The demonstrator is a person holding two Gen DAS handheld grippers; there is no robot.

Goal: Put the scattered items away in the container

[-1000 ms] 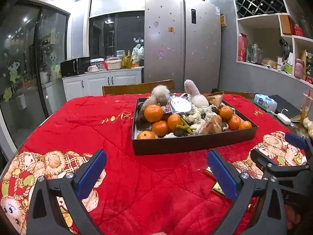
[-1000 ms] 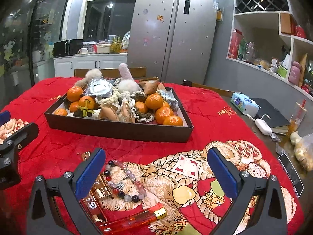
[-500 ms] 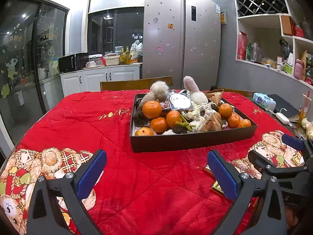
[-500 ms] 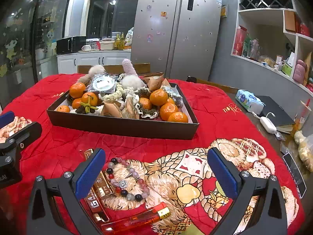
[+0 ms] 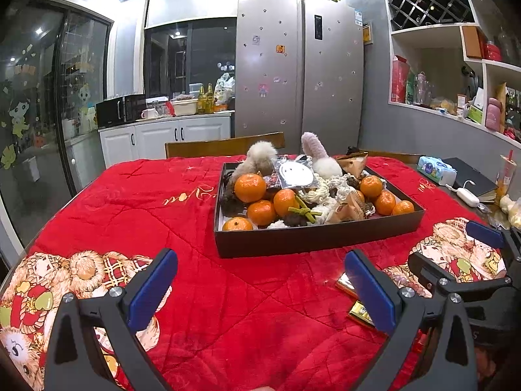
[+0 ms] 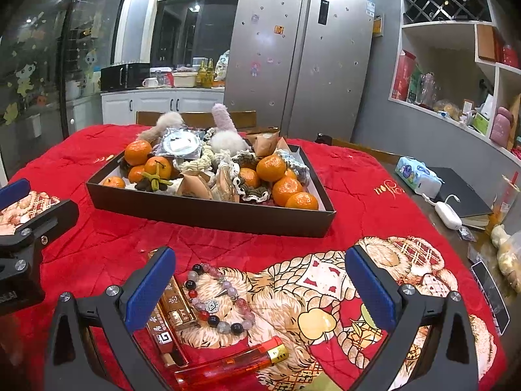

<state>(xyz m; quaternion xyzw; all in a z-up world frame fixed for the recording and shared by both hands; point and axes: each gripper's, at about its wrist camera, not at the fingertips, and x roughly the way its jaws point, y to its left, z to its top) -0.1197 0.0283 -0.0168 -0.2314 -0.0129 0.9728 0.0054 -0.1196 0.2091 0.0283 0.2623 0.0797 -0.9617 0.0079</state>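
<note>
Right wrist view, near edge: we hold our right gripper [image 6: 257, 286] with its blue pads apart over a translucent orange lighter [image 6: 228, 363], gold foil bars [image 6: 177, 306] and a beaded bracelet [image 6: 218, 296] on the red quilted cloth [image 6: 342, 176]. Mid-frame sits the dark shallow cardboard tray [image 6: 208, 211], filled with tangerines [image 6: 271, 167]. Our left gripper [image 5: 260, 290] is likewise spread.

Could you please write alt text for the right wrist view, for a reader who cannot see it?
The open right gripper hovers over a bead bracelet, gold bars and an orange lighter on a red tablecloth. Behind them stands a dark tray full of oranges and small items.
</note>
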